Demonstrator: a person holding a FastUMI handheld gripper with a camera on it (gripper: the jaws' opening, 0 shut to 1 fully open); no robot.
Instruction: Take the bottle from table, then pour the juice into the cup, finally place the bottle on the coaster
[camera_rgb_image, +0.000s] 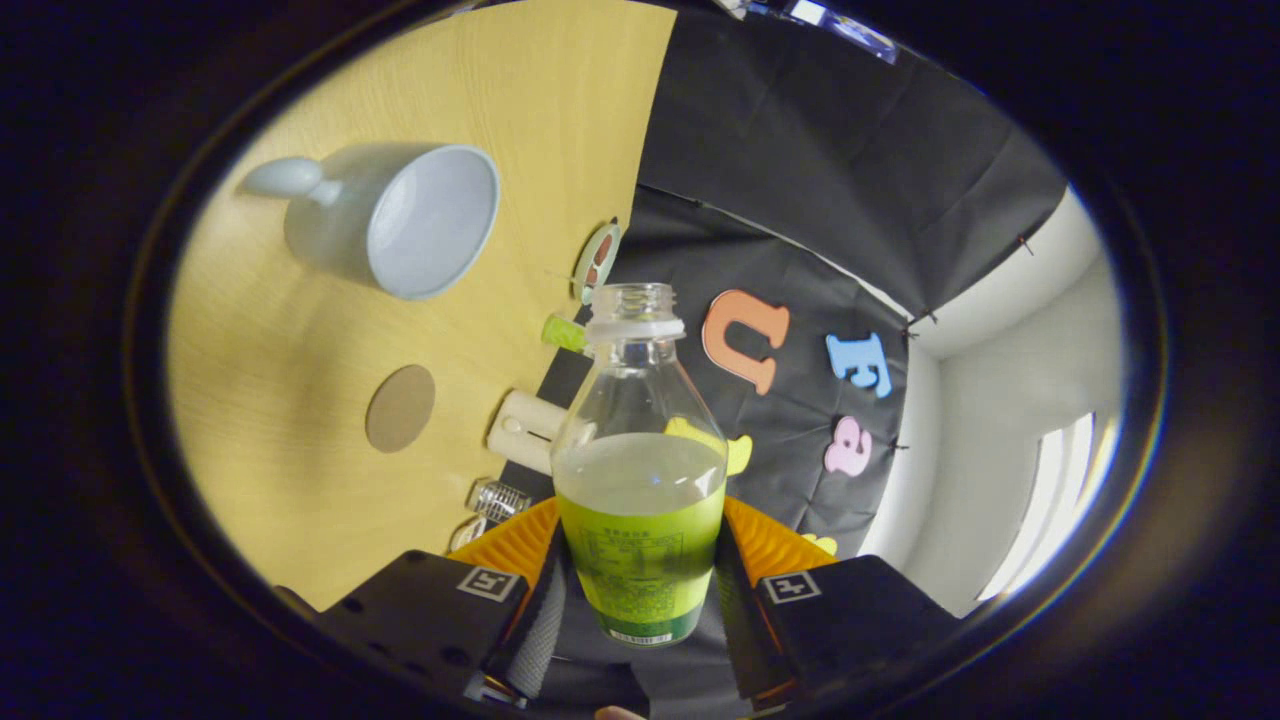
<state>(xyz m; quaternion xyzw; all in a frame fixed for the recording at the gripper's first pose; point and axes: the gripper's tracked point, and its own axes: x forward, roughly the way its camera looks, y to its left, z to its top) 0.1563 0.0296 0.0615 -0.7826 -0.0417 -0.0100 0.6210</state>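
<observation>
My gripper (640, 590) is shut on a clear bottle (640, 470) with a green label, both fingers pressing on its lower body. The bottle is uncapped and about half full of pale green juice. It is lifted off the table and the whole view is rolled, so the wooden table (300, 480) stands to the left of the bottle. A white cup (400, 220) with a handle sits on the table, beyond and to the left of the bottle's mouth, its opening facing me. A round brown coaster (400, 407) lies on the table between the cup and my fingers.
Along the table's far edge by the black cloth wall lie a white cylinder (525, 430), a small clear ribbed cap (497, 499), a green clip (564, 333) and a round patterned disc (596, 260). A white wall stands to the right.
</observation>
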